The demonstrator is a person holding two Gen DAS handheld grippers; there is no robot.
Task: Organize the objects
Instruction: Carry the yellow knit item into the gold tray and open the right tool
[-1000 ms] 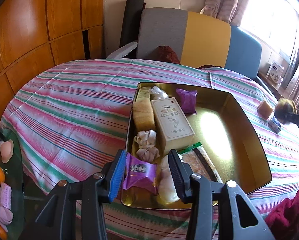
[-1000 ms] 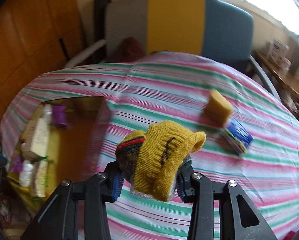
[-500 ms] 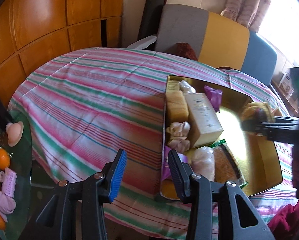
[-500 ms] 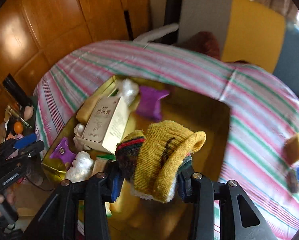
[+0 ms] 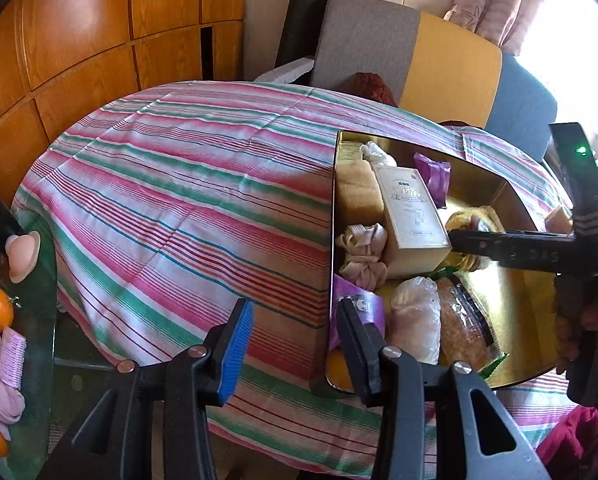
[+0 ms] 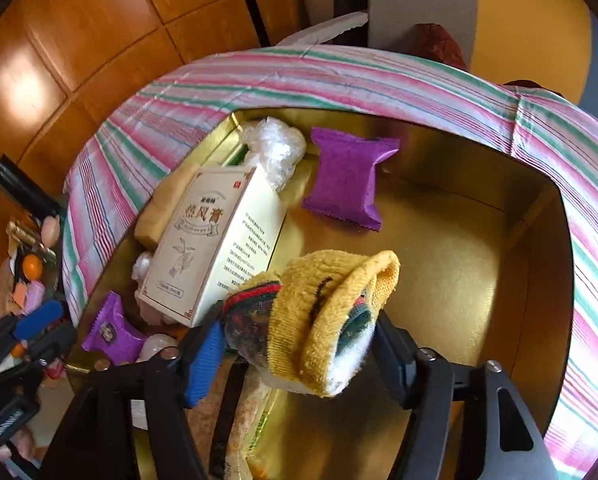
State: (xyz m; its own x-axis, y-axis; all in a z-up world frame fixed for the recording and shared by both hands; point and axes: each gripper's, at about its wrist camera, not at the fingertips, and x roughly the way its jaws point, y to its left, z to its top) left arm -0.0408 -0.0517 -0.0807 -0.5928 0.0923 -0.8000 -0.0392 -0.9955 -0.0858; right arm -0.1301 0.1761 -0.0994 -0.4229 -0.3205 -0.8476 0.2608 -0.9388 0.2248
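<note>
right wrist view: right gripper (image 6: 299,344) sits low centre of frame, over the gold tin (image 6: 547,216) that fills the middle of the picture on the striped tablecloth (image 6: 339,76). its jaws have just been opening; the rolled yellow sock (image 6: 331,320) is between them, the blue pad at left and the black pad at right now look slightly off the knit, so the tongs read as spread with the sock loose between, above the bare gold floor of the tin. left of the sock, touching or just beside it, a cream box (image 6: 215,248) with printed characters lies tilted. upper centre, a purple sachet (image 6: 347,178) lies flat; a white plastic bundle (image 6: 275,150) is beside it at upper left. a second purple packet (image 6: 113,330) is at lower left in the tin. left wrist view: left gripper (image 5: 295,344) at bottom centre, jaws spread with nothing between them, only tablecloth and the tin's near left wall behind the gap. the tin occupies the right half of this frame; the sock shows as a yellow patch at centre right, partly hidden by the other gripper's black arm. a sponge-like tan block (image 5: 357,196) lies at the tin's upper left.
</note>
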